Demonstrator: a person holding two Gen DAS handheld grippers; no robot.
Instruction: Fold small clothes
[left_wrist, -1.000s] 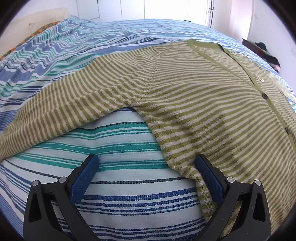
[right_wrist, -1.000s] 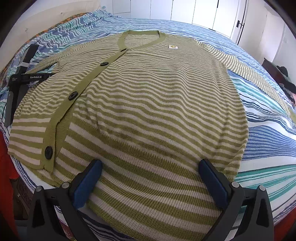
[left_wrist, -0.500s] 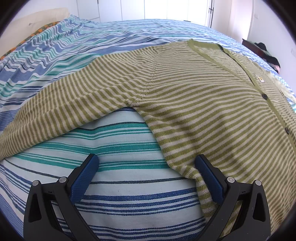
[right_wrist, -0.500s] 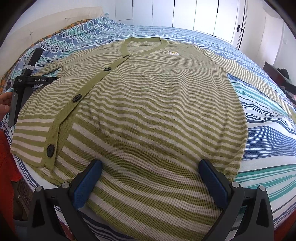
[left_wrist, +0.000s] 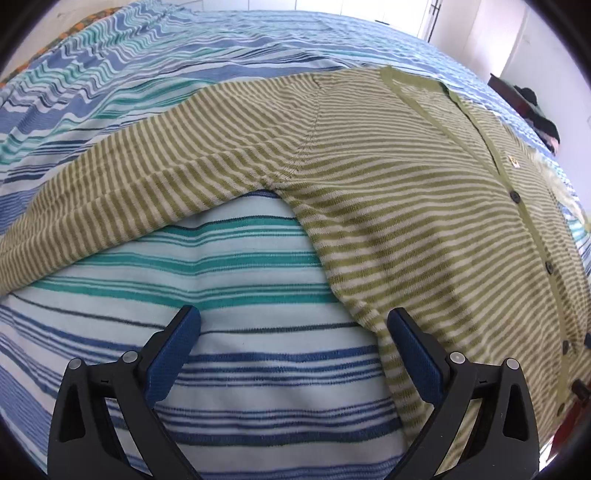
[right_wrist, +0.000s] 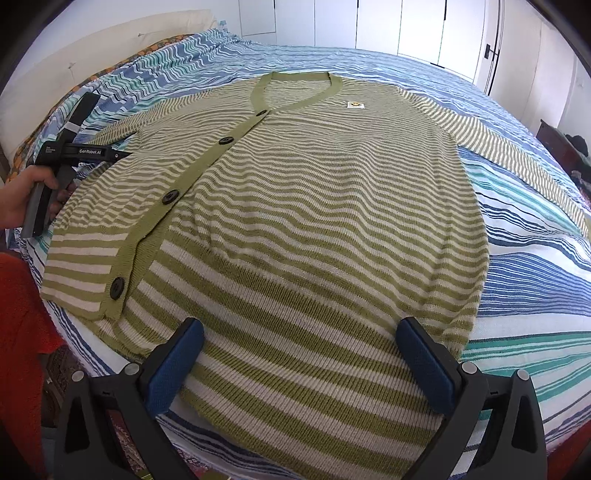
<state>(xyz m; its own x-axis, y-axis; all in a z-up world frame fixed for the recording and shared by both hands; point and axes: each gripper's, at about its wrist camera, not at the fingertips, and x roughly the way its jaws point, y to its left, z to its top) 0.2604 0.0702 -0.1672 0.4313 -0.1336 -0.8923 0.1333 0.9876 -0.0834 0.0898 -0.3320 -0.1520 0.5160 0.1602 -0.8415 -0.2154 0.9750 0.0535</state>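
Note:
A green-and-cream striped cardigan with dark buttons lies flat and buttoned on the bed, sleeves spread to both sides. It also shows in the left wrist view. My left gripper is open and empty at the cardigan's side edge below the armpit, its right finger just over the knit; the sleeve stretches off to the left. My right gripper is open and empty above the cardigan's bottom hem. The left gripper, held by a hand, appears at the far left of the right wrist view.
The bed has a blue, teal and white striped cover. An orange-red cloth hangs at the bed's near left edge. Dark clothes lie on furniture at the far right. White wardrobe doors stand behind the bed.
The right gripper has drawn back and risen, so more of the cardigan and bed shows. The left gripper has shifted slightly. Both stay open.

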